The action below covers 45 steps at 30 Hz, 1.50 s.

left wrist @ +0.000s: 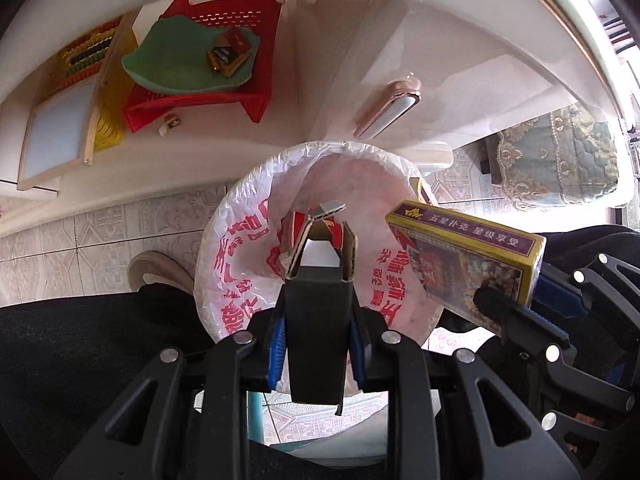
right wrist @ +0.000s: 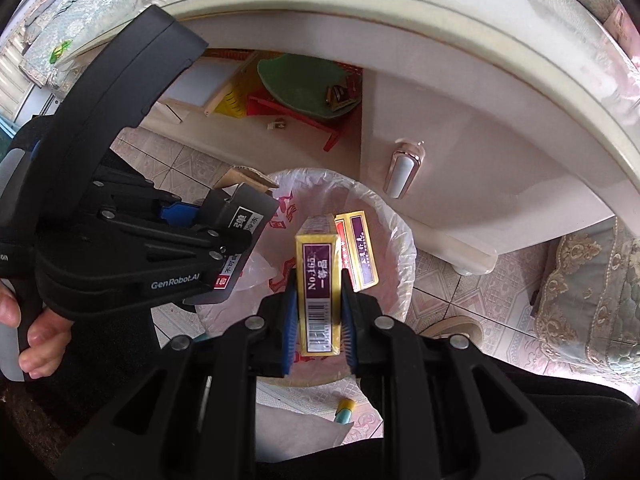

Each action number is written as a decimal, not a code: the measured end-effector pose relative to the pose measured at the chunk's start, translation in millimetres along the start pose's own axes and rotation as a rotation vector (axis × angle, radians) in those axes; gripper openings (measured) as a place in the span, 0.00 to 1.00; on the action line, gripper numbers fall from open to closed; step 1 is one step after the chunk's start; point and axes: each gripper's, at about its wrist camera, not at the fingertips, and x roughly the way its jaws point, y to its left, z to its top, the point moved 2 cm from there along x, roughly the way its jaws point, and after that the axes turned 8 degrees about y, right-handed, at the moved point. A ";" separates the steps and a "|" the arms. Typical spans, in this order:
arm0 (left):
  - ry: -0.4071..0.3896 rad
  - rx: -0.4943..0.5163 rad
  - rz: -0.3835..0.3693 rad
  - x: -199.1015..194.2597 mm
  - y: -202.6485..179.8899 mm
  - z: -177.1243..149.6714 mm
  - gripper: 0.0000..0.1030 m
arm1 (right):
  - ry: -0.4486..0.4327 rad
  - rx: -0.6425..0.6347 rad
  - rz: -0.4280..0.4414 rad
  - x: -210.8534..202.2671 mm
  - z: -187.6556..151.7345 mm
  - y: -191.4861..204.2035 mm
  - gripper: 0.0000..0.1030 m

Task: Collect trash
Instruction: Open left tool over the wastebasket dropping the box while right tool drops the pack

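My left gripper (left wrist: 318,340) is shut on a black carton (left wrist: 316,320) with open cardboard flaps, held upright over the trash bin (left wrist: 224,240). The bin is lined with a white bag printed in red, and a red box (left wrist: 298,224) lies inside. My right gripper (right wrist: 320,320) is shut on a yellow and purple card box (right wrist: 320,292), above the bin (right wrist: 400,232). A second card box (right wrist: 358,248) lies in the bin. In the right wrist view the left gripper (right wrist: 224,236) and its carton (right wrist: 244,224) hang at the bin's left rim. The card box (left wrist: 468,264) shows at the right of the left wrist view.
A white cabinet with a drawer handle (left wrist: 388,110) stands just behind the bin. Its open shelf holds a red basket (left wrist: 260,100), a green dish (left wrist: 176,60) and an abacus frame (left wrist: 60,120). A shoe (left wrist: 160,272), a cushioned seat (left wrist: 560,160) and a yellow-capped tube (right wrist: 344,410) are on the tiled floor.
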 end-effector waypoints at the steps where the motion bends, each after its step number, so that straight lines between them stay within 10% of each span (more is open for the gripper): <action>1: 0.007 0.000 0.002 3.4 0.5 0.1 0.25 | 0.005 0.004 0.001 3.8 0.5 -0.5 0.19; 30: 0.132 -0.044 0.033 60.1 17.0 10.1 0.25 | 0.119 0.073 0.015 73.2 -2.8 -9.5 0.19; 32: 0.135 -0.046 0.045 59.9 16.8 10.9 0.30 | 0.119 0.078 0.017 72.4 -2.6 -10.3 0.22; 35: 0.122 -0.046 0.076 57.1 16.5 11.5 0.54 | 0.103 0.080 -0.005 69.6 -2.7 -11.2 0.52; 45: 0.105 -0.013 0.106 50.5 15.3 10.1 0.62 | 0.097 0.095 0.004 66.0 -2.2 -15.0 0.52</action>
